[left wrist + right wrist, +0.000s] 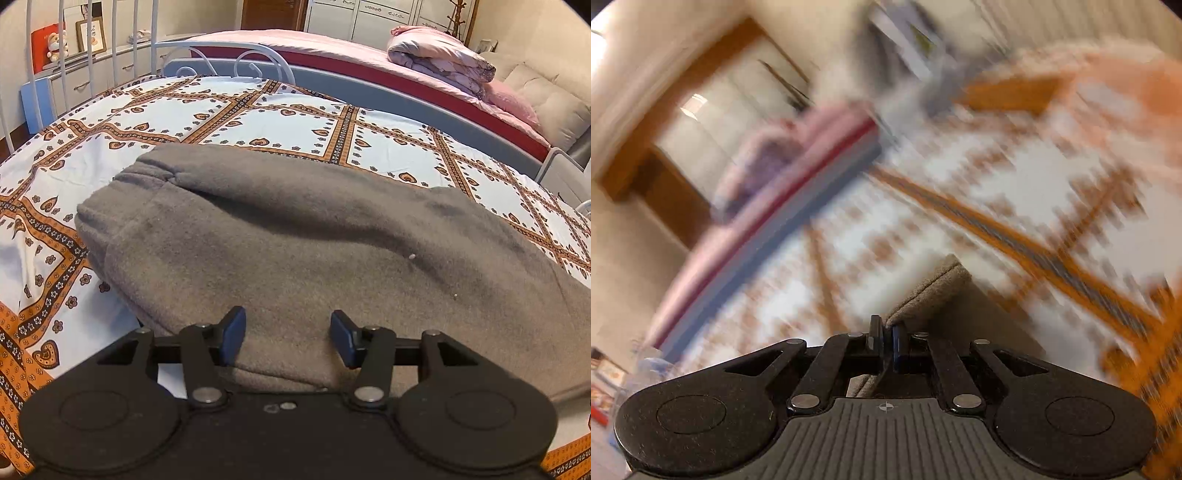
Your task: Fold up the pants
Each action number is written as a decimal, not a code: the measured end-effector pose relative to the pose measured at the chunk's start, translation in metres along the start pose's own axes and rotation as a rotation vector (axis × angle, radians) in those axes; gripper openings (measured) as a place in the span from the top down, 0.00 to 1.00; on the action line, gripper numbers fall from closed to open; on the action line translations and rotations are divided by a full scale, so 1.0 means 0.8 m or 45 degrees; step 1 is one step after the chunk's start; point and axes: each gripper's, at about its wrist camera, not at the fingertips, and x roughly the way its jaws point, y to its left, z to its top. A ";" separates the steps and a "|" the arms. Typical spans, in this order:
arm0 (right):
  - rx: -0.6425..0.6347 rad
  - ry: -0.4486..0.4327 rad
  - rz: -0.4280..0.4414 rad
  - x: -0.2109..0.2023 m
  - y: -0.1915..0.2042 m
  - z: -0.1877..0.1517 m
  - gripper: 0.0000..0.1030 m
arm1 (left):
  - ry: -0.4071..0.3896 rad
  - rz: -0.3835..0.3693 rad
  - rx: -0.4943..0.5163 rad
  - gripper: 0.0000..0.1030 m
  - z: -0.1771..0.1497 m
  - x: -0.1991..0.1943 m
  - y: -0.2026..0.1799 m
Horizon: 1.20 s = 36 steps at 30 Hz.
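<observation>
Grey fleece pants (295, 240) lie spread across a patterned bedsheet (258, 114), waistband toward the far left and the body of the cloth running to the near right. The left gripper (288, 338) hovers over the near edge of the pants with its jaws wide apart, the blue pads (232, 339) on either side of the fabric and gripping nothing. In the right wrist view, the right gripper (885, 341) has its jaws pressed together on a folded edge of the pants (931, 288), which rises just beyond the fingertips. The background of that view is heavily blurred. Beyond the sheet stand a white metal bed frame (207, 55), a pink bed (295, 40) and a rolled quilt (439, 55) at far right.
</observation>
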 end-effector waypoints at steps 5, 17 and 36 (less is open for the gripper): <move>-0.012 -0.073 0.060 -0.012 0.014 0.018 0.95 | 0.001 -0.006 -0.009 0.57 0.001 0.001 0.001; 0.324 0.220 -0.201 0.046 -0.086 -0.037 0.96 | 0.001 -0.001 0.010 0.54 0.000 0.000 -0.002; -0.745 0.379 0.430 0.137 0.253 -0.138 0.95 | -0.170 0.163 0.196 0.65 0.110 0.027 0.006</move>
